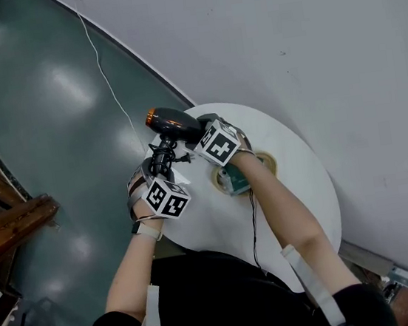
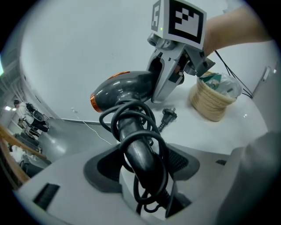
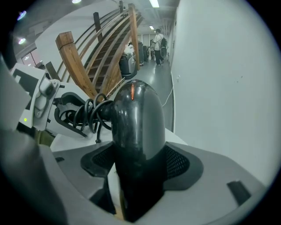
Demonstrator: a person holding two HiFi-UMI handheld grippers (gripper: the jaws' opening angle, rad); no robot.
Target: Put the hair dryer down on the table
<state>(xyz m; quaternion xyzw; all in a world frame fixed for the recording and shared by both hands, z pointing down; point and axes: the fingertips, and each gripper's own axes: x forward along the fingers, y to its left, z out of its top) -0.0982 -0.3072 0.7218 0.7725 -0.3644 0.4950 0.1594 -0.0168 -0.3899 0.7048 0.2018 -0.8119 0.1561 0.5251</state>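
A dark grey hair dryer with an orange nozzle ring is held between both grippers over the far left edge of the round white table. My left gripper is shut on its handle, which has the black cord wound round it. The right gripper is shut on the rear of the barrel. The cord's plug hangs loose just over the tabletop. In the left gripper view the right gripper clamps the barrel from behind.
A woven basket holding teal and white items stands on the table beside my right arm, seen too in the left gripper view. A white cable runs across the dark floor. Wooden stairs rise to the left; a white wall lies behind the table.
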